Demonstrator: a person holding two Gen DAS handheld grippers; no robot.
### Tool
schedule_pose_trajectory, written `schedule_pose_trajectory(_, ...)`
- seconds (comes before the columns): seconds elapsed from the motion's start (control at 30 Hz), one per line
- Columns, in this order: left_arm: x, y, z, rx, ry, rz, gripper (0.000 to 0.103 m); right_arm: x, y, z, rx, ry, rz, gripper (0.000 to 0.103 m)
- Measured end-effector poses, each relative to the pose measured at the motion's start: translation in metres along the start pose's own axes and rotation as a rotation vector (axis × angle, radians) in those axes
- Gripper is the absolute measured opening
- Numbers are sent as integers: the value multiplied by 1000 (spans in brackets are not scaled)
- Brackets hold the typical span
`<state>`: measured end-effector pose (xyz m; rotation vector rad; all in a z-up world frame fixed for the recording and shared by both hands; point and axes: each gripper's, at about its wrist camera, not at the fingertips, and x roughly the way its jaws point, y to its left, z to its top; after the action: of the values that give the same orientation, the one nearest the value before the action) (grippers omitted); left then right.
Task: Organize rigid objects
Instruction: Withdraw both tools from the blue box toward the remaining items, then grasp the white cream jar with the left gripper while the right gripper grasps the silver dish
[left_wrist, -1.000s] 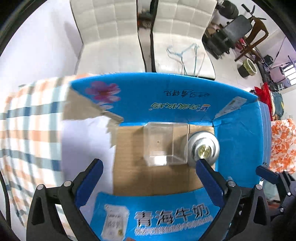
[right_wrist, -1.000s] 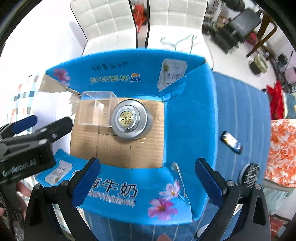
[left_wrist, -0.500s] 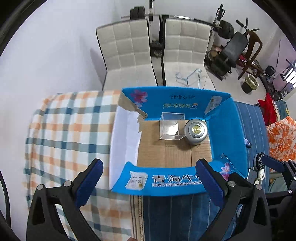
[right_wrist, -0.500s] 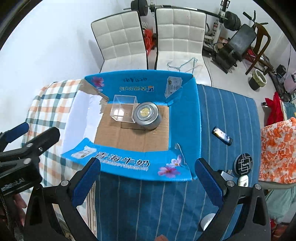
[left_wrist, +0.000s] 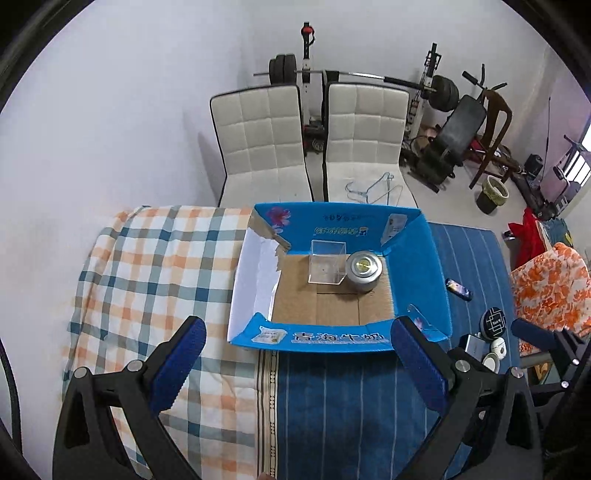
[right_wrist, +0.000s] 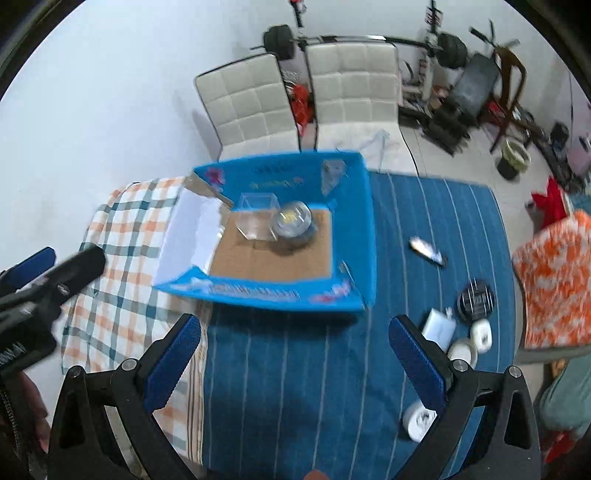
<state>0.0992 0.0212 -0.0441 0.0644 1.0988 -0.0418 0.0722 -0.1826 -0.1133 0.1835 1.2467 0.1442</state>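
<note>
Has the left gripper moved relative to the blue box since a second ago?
Yes. The left gripper has pulled back and up from the blue box: its open fingers then framed the box floor; now they sit short of the near wall.

We see a bright blue box (left_wrist: 413, 266) with a brown cardboard floor, pink flower prints and white lettering, holding a clear cube (left_wrist: 327, 262) and a silver tin (left_wrist: 364, 266) with a gold centre. Under it lie an orange, teal and white plaid cloth (left_wrist: 155, 273) and a navy cloth (left_wrist: 351, 398) with thin pale stripes. Our hand-held gripper fingers (left_wrist: 181, 363) are black with blue pads.
</note>
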Motion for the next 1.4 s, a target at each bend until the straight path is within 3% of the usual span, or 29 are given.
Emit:
schedule_pose_trajectory(0.13, 16, -39, -15, 18, 17, -23, 103, 11, -63, -31, 116, 59, -35, 103)
schedule_pose_trajectory(0.23, 40, -73, -32, 51, 69, -43, 103, 18, -129, -60, 236, 106, -109, 103)
schedule_pose_trajectory(0.43, 116, -171, -85, 182, 299, -176, 103, 46, -247, -134, 467, 217, -208, 103)
schedule_pose_trajectory(0.53, 151, -234, -118, 282, 401, -240, 103, 58, -283, -163, 560, 247, -205, 102)
schedule_pose_trajectory(0.63, 169, -285, -143, 371, 454, -279, 103, 71, -312, -188, 647, 275, -183, 88)
schedule_pose_trajectory(0.87, 198, -362, -193, 518, 543, -305, 103, 83, -356, -221, 685, 298, -209, 86)
schedule_pose_trajectory(1.0, 220, -387, -216, 560, 601, -282, 101, 85, -368, -220, 683, 303, -208, 86)
schedule_pose_trajectory(1.03, 228, -392, -221, 568, 614, -268, 95, 86, -368, -218, 680, 304, -204, 86)
schedule_pose_trajectory(1.07, 233, -395, -224, 572, 626, -266, 75, 88, -369, -212, 671, 300, -185, 86)
schedule_pose_trajectory(1.1, 238, -398, -226, 578, 632, -245, 68, 90, -368, -207, 661, 293, -165, 86)
schedule_pose_trajectory(1.23, 234, -390, -212, 530, 573, -207, 67, 102, -351, -171, 576, 270, -74, 87)
schedule_pose_trajectory(1.4, 244, -330, -180, 314, 534, -97, 67, 140, -317, -120, 439, 255, -58, 87)
